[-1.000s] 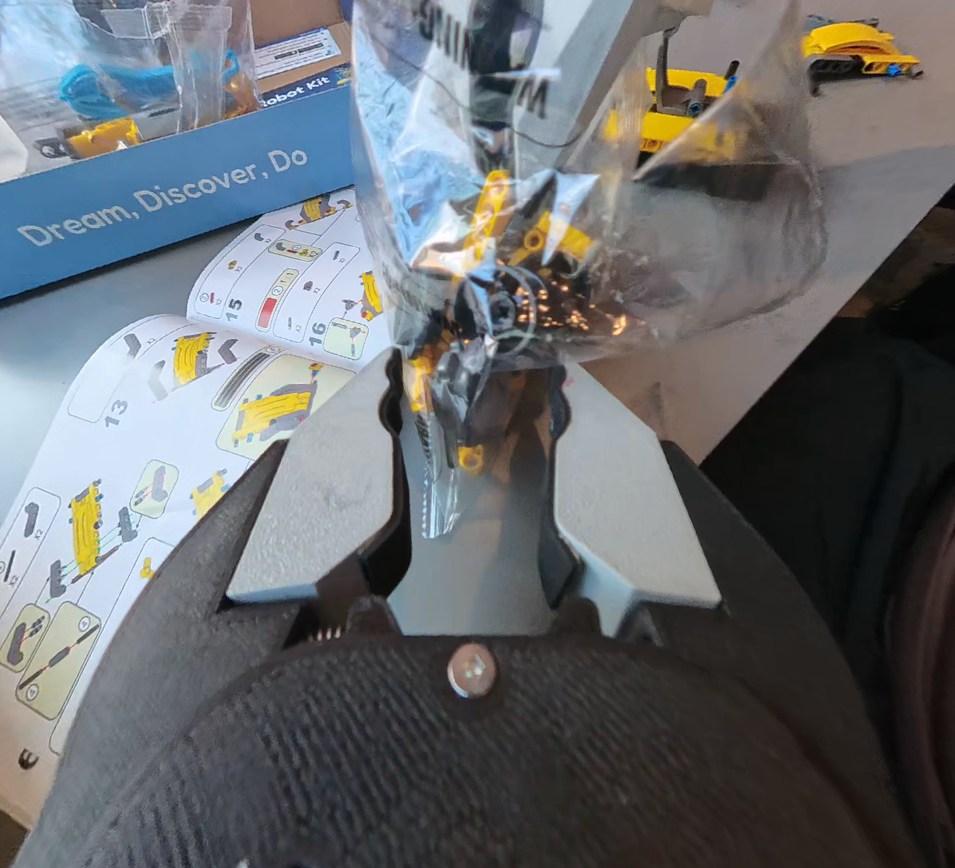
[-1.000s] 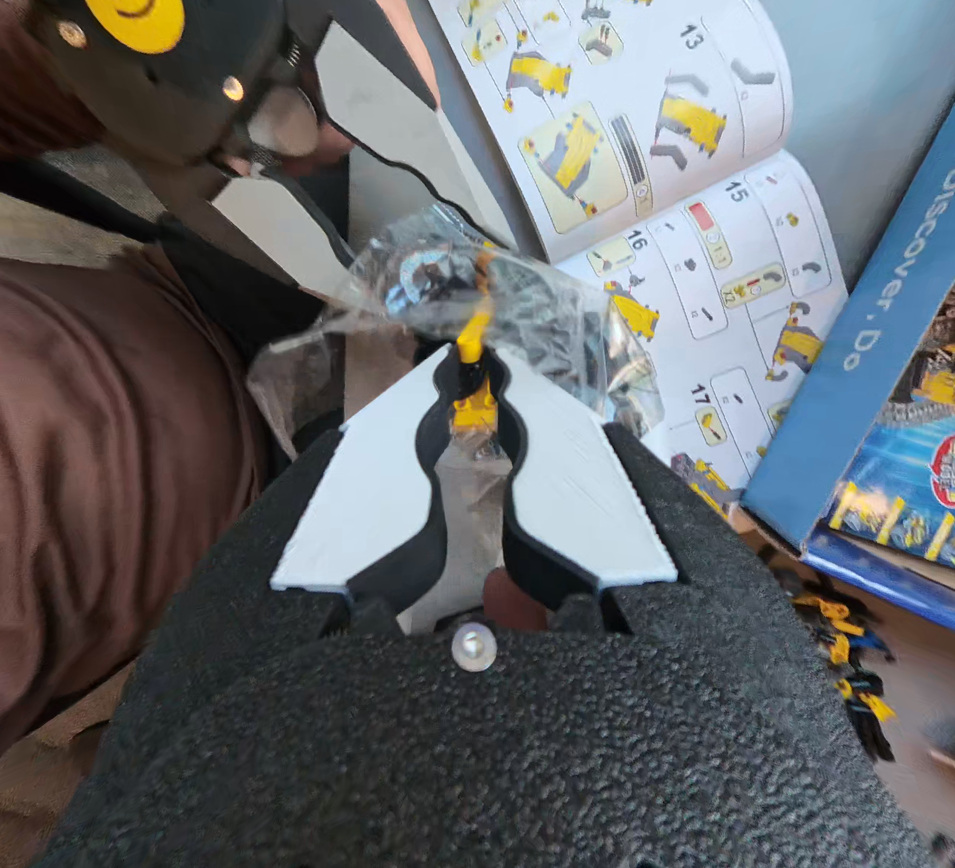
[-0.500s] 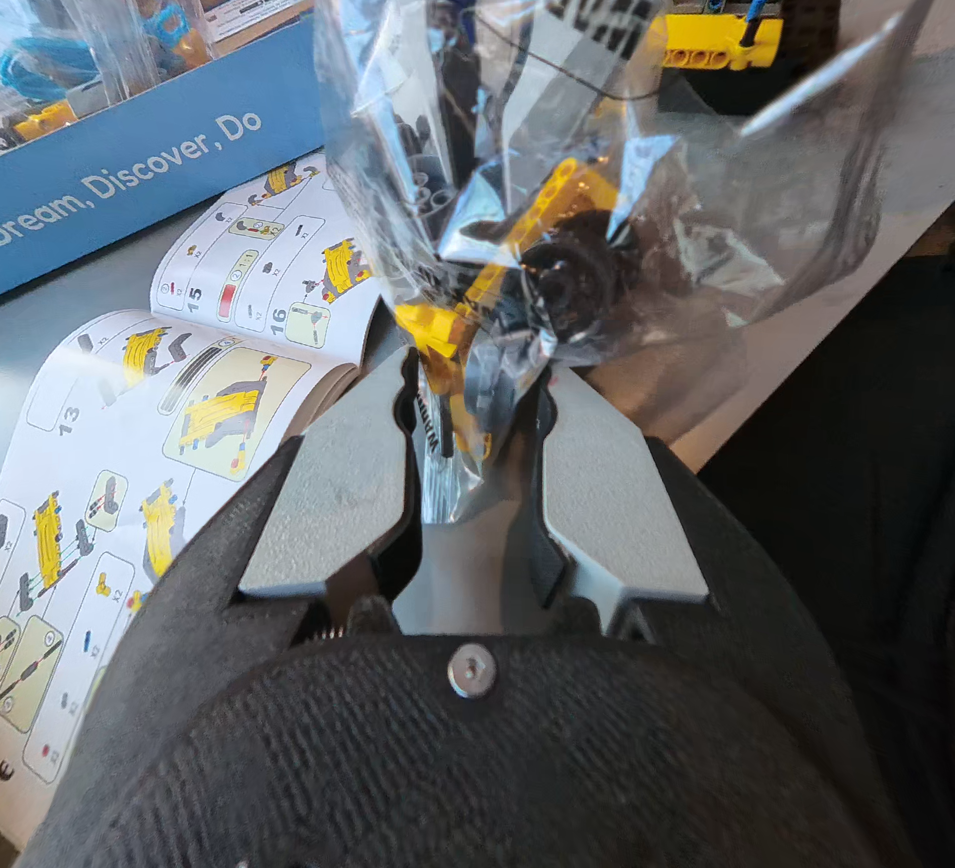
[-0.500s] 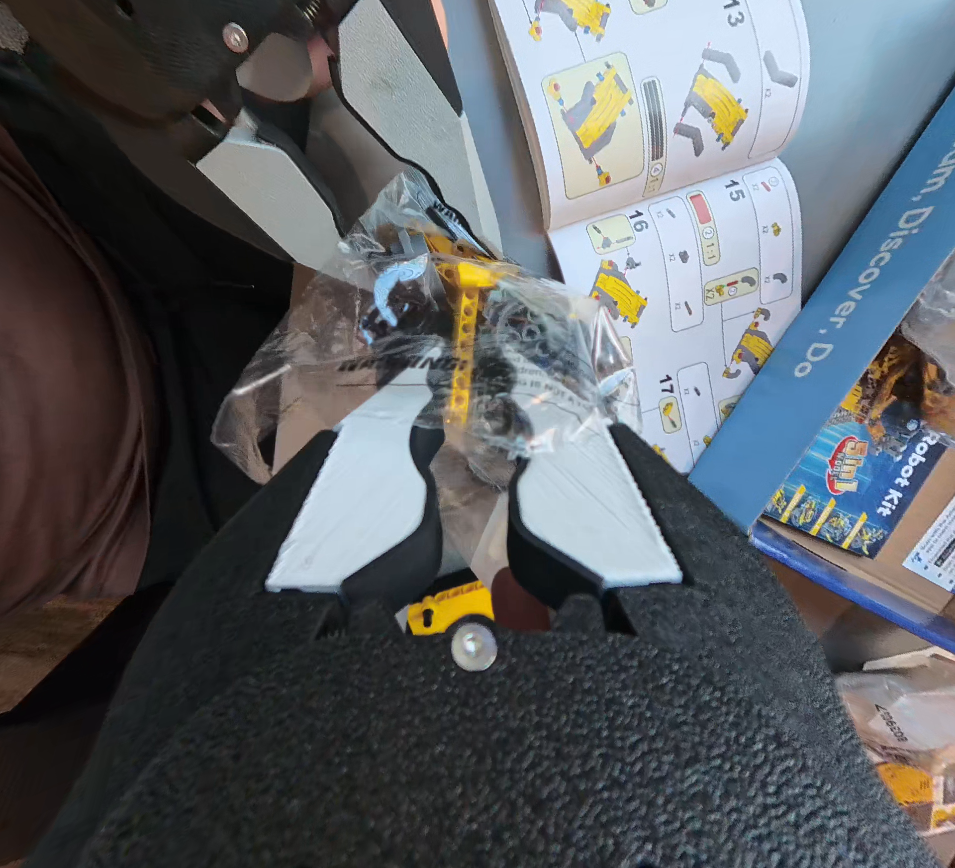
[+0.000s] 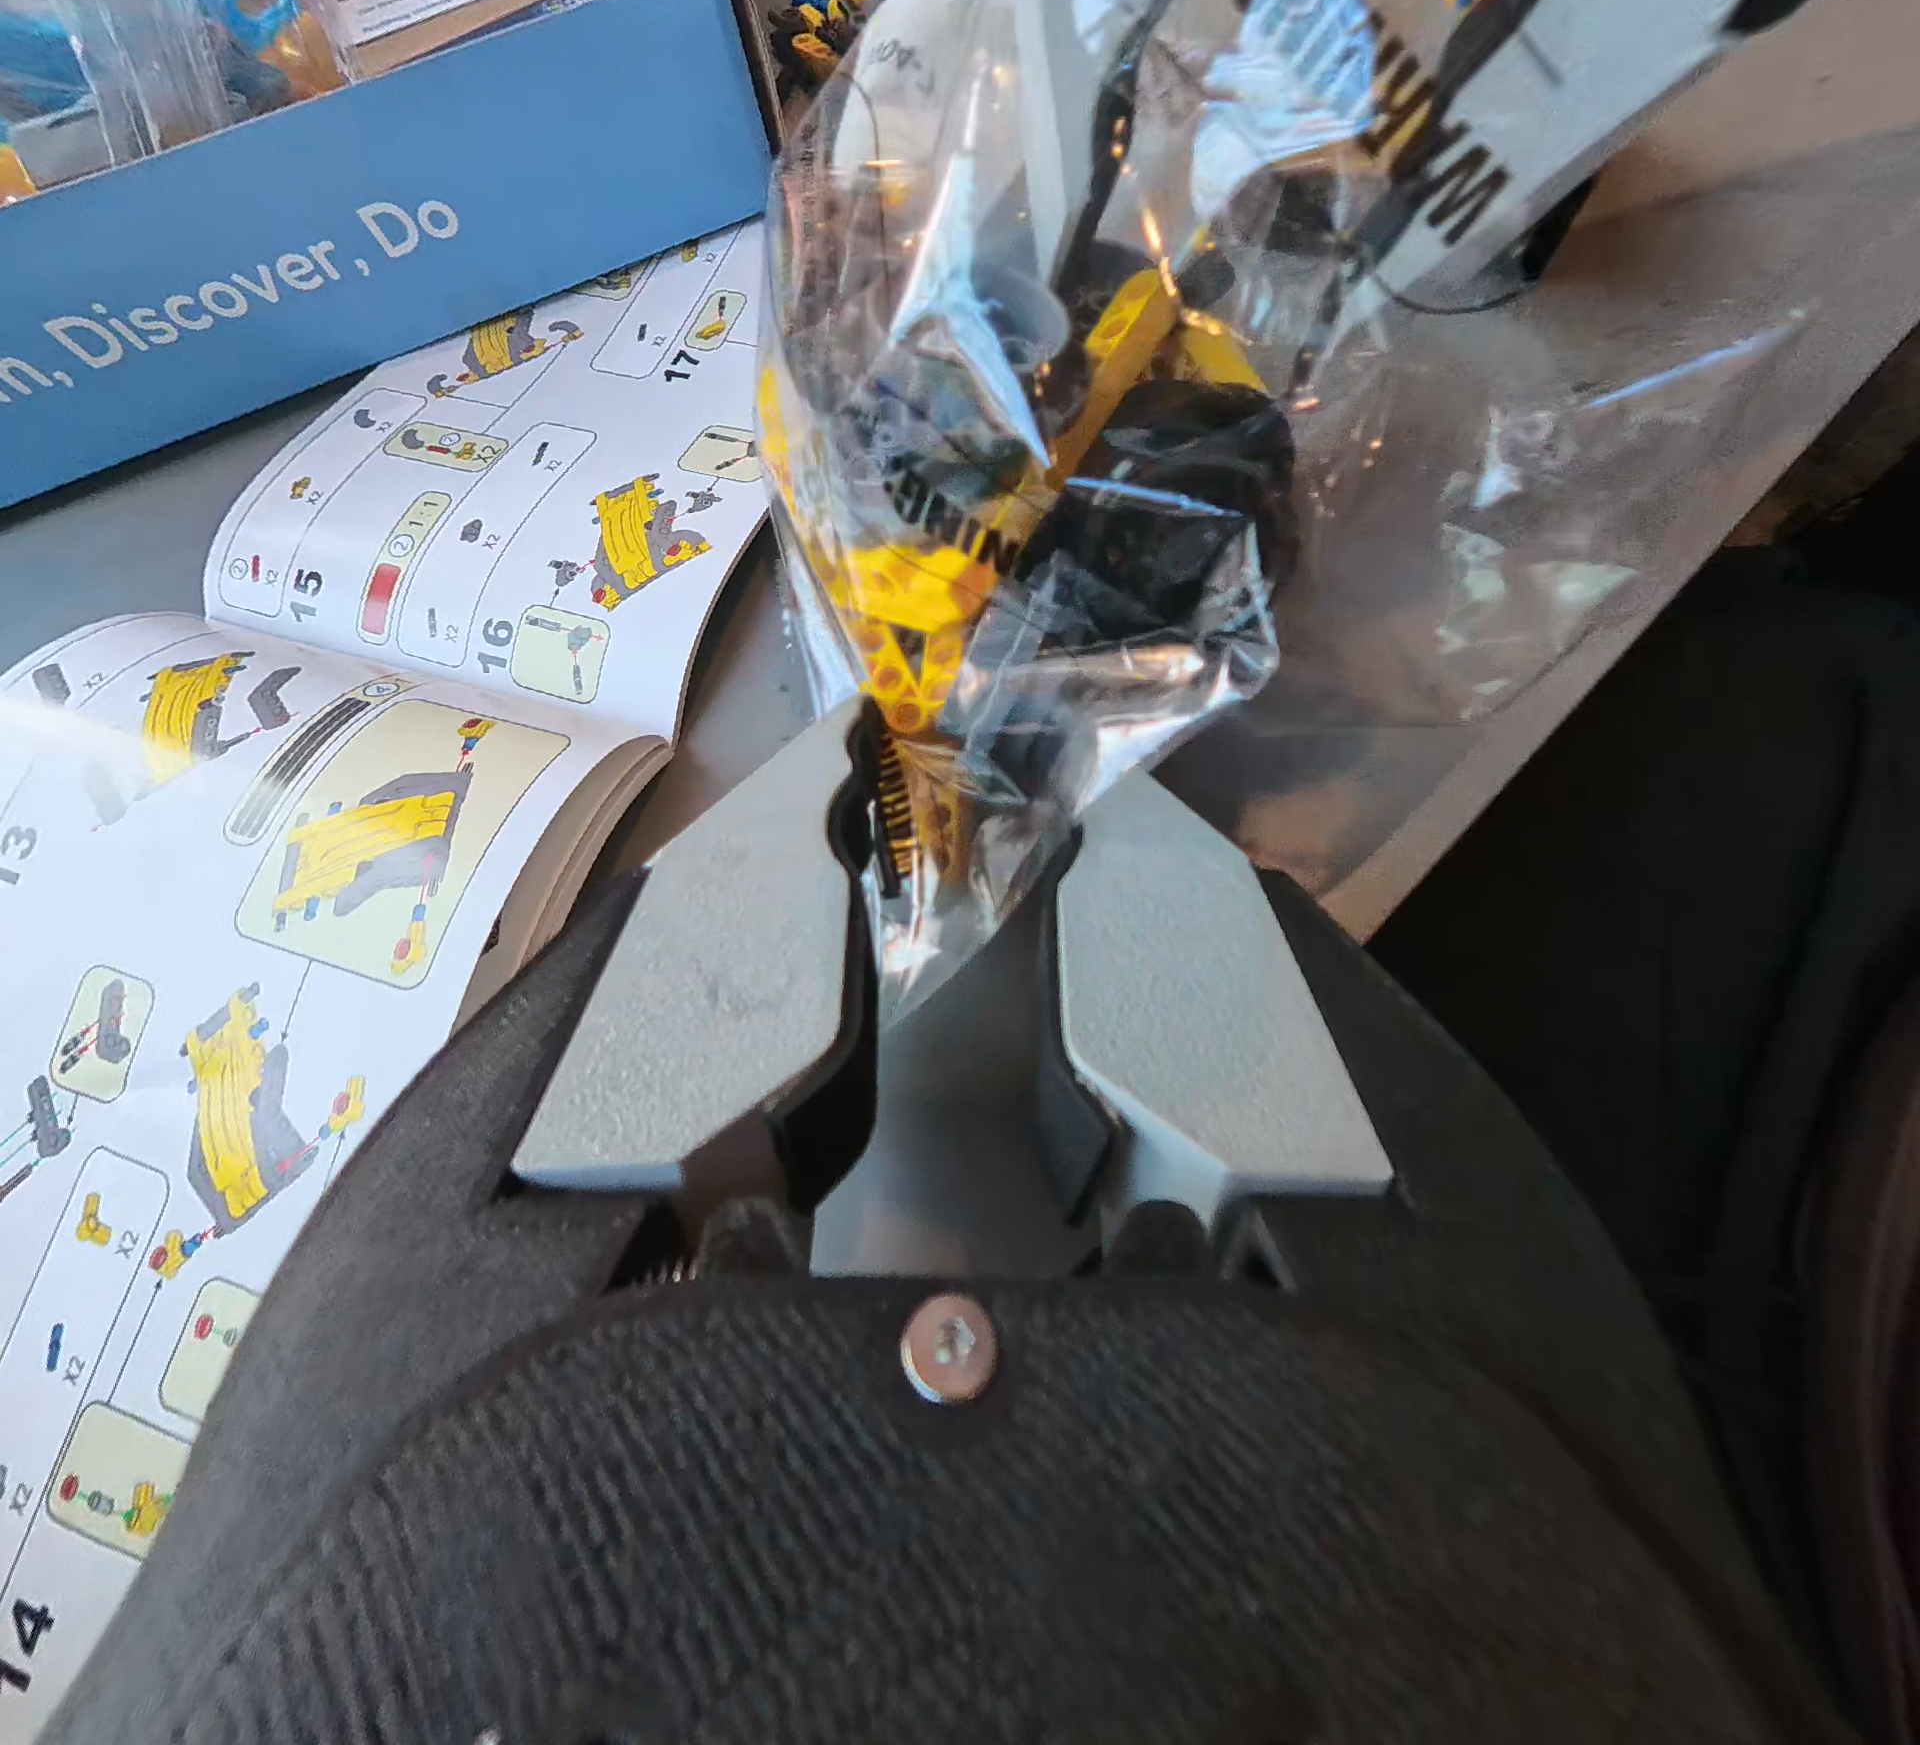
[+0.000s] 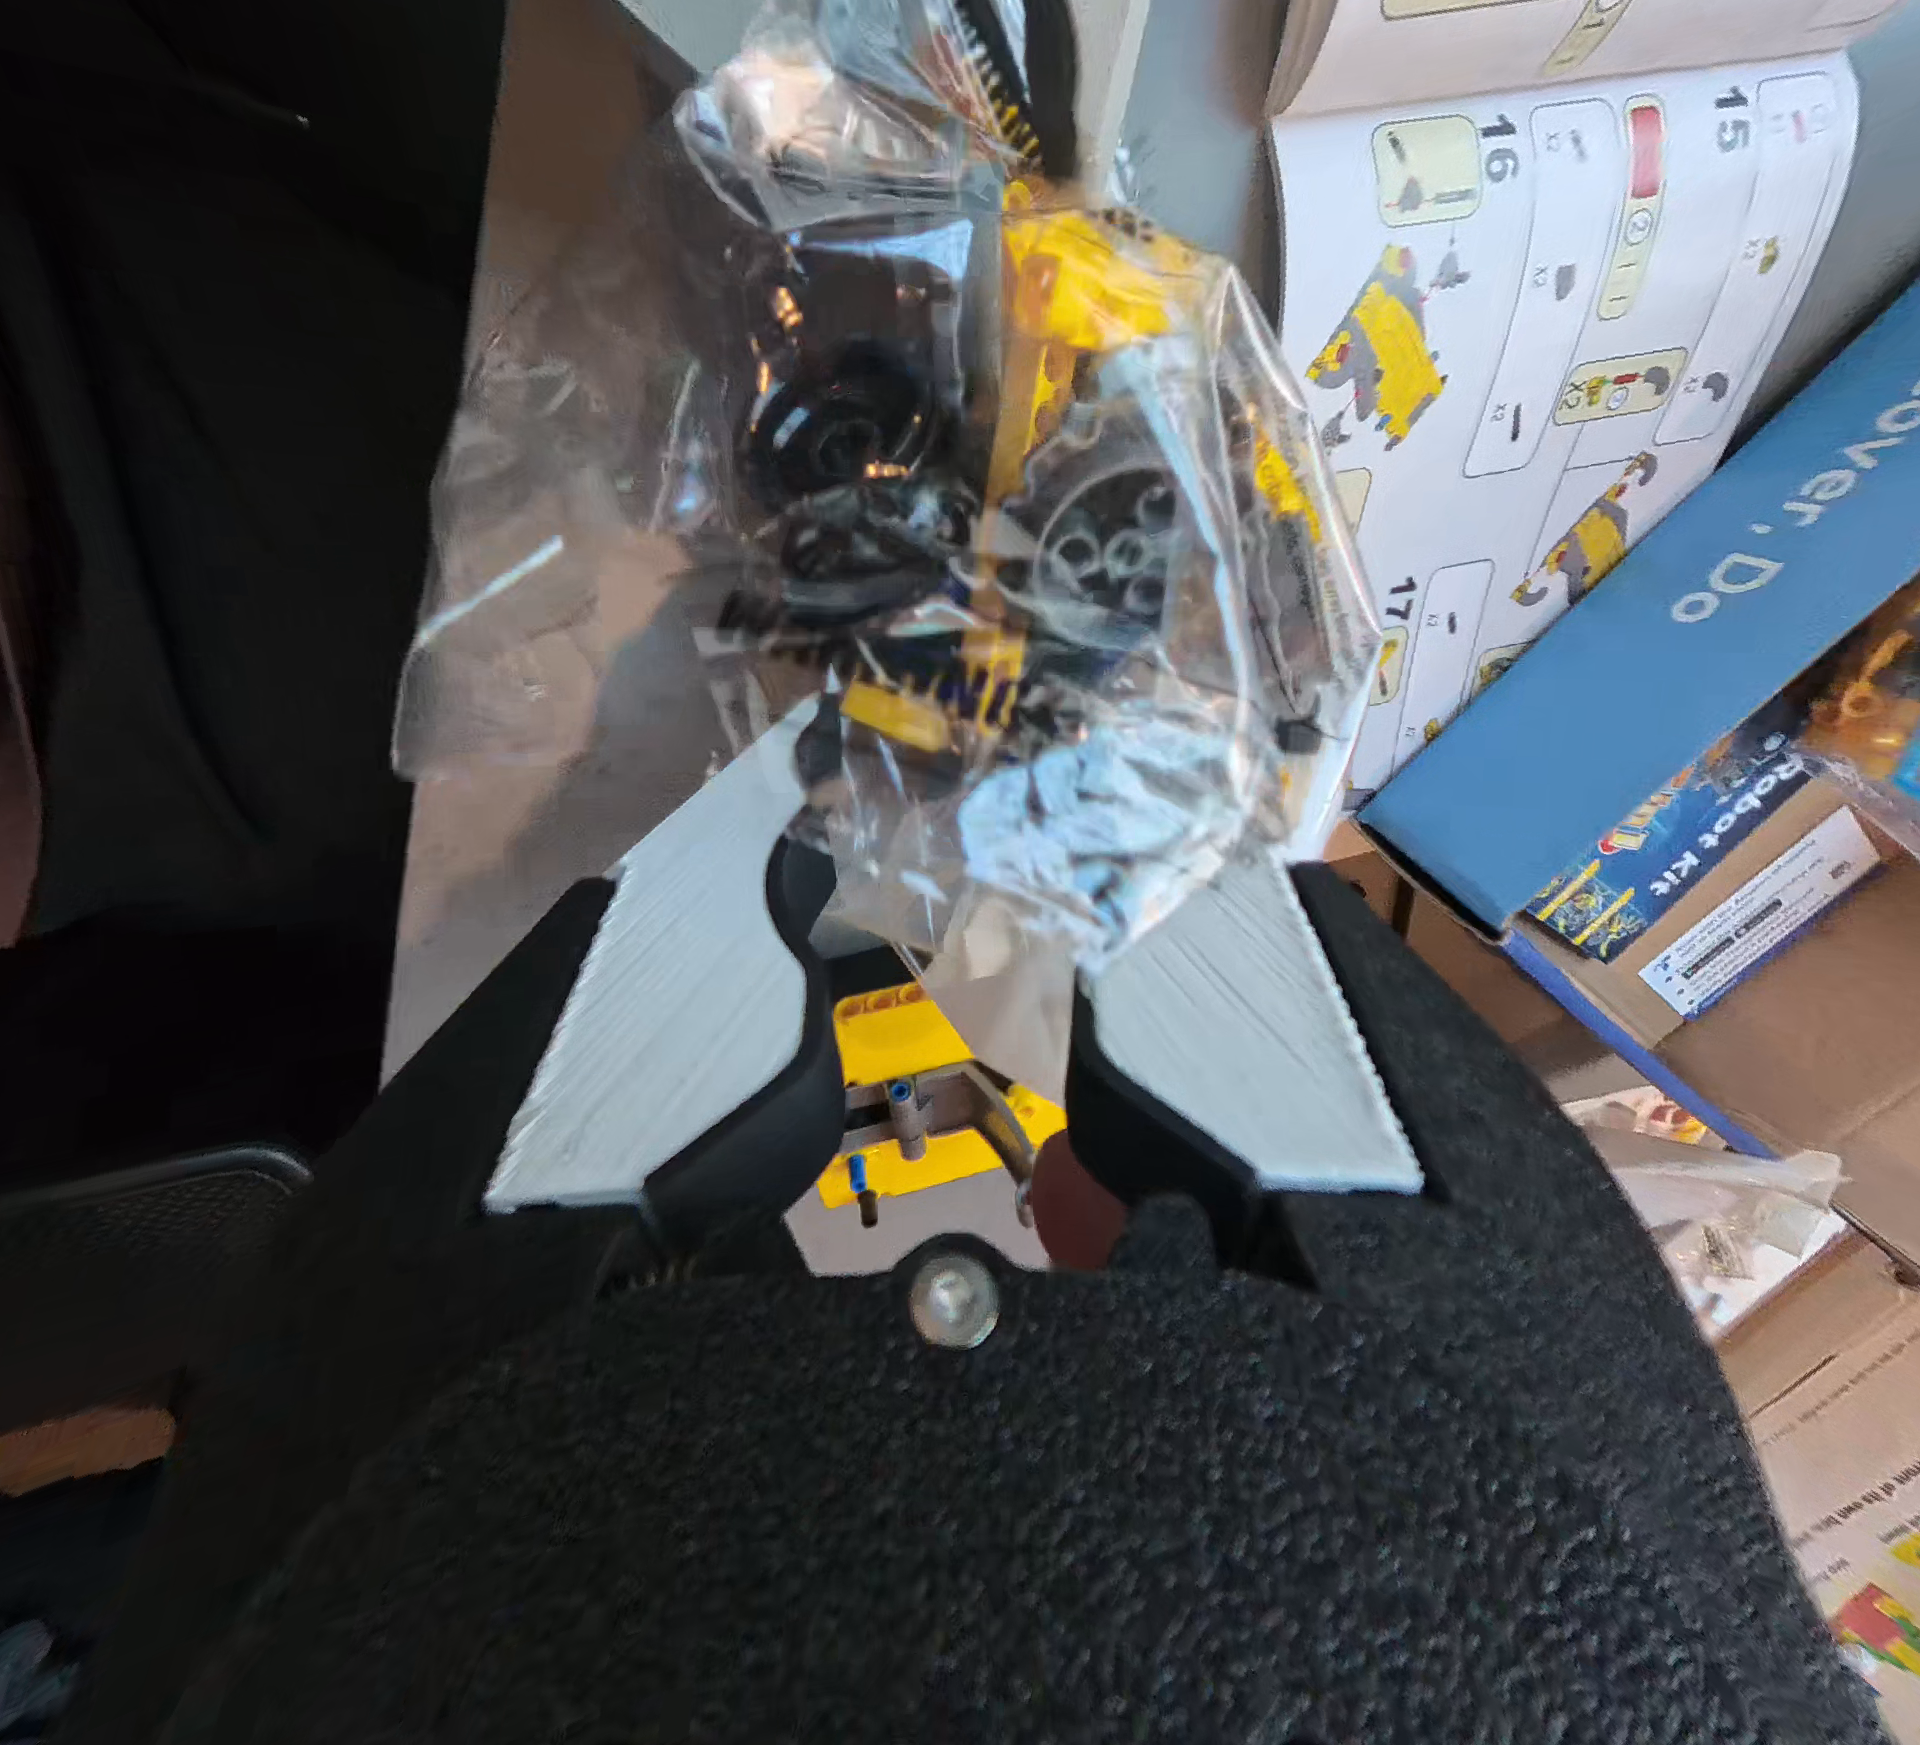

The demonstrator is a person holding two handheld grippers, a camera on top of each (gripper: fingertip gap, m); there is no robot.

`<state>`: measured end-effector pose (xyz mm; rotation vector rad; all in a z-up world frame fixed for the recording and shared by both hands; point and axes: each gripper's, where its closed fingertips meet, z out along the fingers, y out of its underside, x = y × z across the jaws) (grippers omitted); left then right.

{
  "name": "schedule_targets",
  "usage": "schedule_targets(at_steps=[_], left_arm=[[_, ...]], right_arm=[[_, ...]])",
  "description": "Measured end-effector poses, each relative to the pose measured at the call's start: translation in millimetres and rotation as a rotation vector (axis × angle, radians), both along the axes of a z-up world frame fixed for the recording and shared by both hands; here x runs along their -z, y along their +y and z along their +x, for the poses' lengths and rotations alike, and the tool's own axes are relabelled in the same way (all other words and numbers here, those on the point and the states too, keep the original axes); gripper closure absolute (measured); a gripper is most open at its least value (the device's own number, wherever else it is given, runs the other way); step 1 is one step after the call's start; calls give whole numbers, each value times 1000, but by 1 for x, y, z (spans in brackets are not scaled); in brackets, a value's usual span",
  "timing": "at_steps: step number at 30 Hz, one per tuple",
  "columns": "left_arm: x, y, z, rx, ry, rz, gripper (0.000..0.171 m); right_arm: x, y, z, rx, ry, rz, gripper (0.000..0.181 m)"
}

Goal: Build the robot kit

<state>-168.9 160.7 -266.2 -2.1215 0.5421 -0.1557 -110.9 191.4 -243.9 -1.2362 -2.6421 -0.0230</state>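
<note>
From my left gripper (image 5: 961,781), the jaws pinch a clear parts bag (image 5: 1039,469); an open instruction booklet (image 5: 343,760) lies to its left.

My right gripper (image 6: 935,781) stands part-open around the bag's (image 6: 935,469) other end; whether it grips, I cannot tell.

Each camera sits on the back of its own gripper and looks forward along the two fingers, with the black housing filling the lower part of the frame. The left wrist view faces across the grey table (image 5: 1714,261) from its near edge, at close range, with the open instruction booklet (image 5: 343,760) to its left and the blue box (image 5: 364,168) beyond. The right wrist view looks steeply down at the same table edge from the opposite direction, so the booklet (image 6: 1579,261) and box (image 6: 1662,615) appear at its right. Both views share the clear plastic bag (image 5: 1039,469) (image 6: 935,469), booklet and box.
</note>
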Motion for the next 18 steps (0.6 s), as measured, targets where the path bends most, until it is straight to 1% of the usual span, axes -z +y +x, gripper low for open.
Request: schedule_targets(at_steps=[1,2,3,4,5,6,7,8,9,14,16,18], left_arm=[[0,1,-1,-3,5,1,148],[0,1,-2,-9,11,3,151],[-1,1,-4,-12,9,5,157],[-4,1,-6,-15,-9,3,159],[-7,1,-8,-21,-42,1,161],[-11,0,-10,-22,-84,0,163],[-17,0,-12,-23,-136,1,165],[-22,0,-14,-24,-187,2,167],[-26,-1,-16,-22,-232,-1,167],[-30,0,-22,-36,-420,-62,167],[-28,2,-28,-66,-438,-55,166],[-25,3,-31,-81,-421,-41,164]], right_arm=[[3,3,-4,6,10,17,140],[2,6,-9,10,30,36,146],[-1,7,-14,11,53,40,158],[-6,8,-19,15,79,31,162],[-14,8,-24,31,111,9,171],[-22,7,-29,50,140,-29,172],[-29,8,-32,76,156,-69,167],[-35,11,-35,114,160,-93,158],[-40,17,-39,151,166,-104,154],[-54,18,-57,194,225,-213,153],[-58,18,-60,211,256,-231,153],[-67,23,-56,228,306,-208,156]])
